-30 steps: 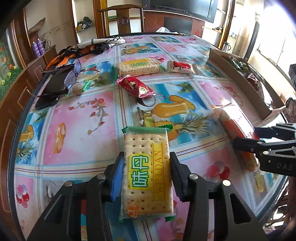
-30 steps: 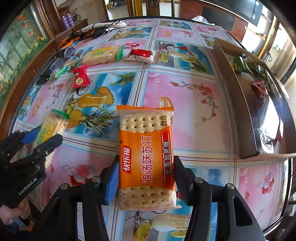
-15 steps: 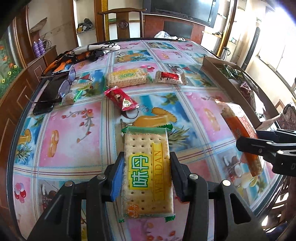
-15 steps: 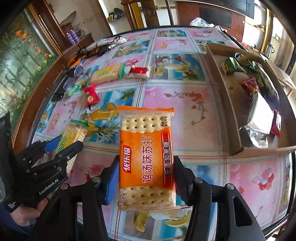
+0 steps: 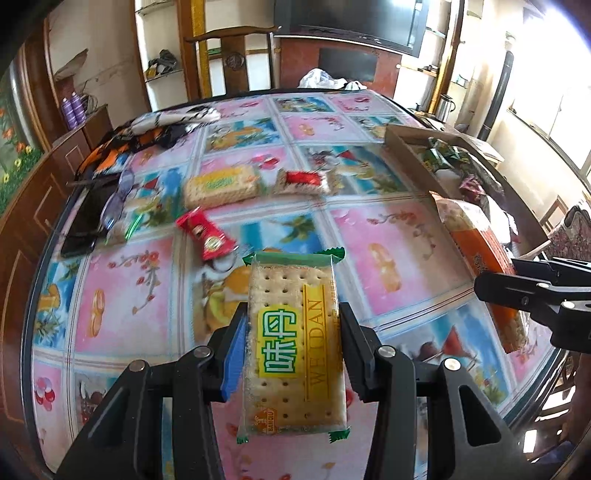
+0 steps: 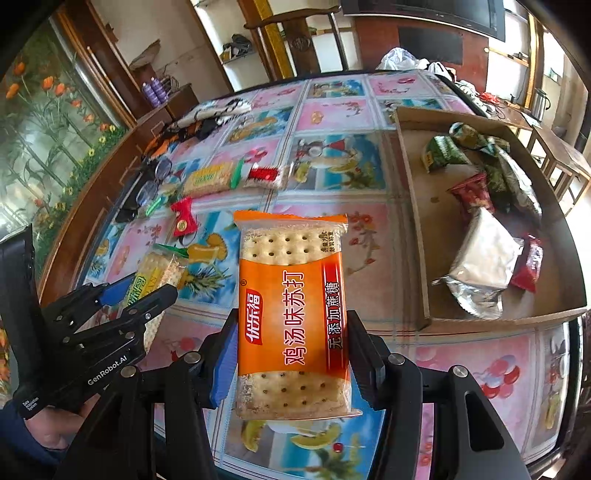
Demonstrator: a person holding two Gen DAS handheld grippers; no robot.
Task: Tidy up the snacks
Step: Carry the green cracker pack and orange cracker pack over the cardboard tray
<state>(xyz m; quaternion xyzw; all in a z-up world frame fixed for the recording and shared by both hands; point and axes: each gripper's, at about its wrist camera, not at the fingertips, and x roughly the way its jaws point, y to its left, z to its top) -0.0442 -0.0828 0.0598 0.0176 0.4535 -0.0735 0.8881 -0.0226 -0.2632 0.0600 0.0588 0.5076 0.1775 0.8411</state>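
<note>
Only right wrist shows the box's (image 6: 413,236) inside (silver pouch (image 6: 484,258)).

We see a fruit-print tablecloth (image 5: 122,280), eyeglasses (image 5: 118,195) beside a dark phone (image 5: 79,225), a wooden chair (image 5: 229,55), purple bottles (image 5: 72,109), a television (image 5: 351,18).

Green cracker pack (image 5: 295,343) and orange cracker pack (image 6: 293,314) held aloft.

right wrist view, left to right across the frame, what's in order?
Left tool gripping the green-yellow cracker pack → orange cracker pack in the right tool → cardboard tray → silver foil bag → red packet.
</note>
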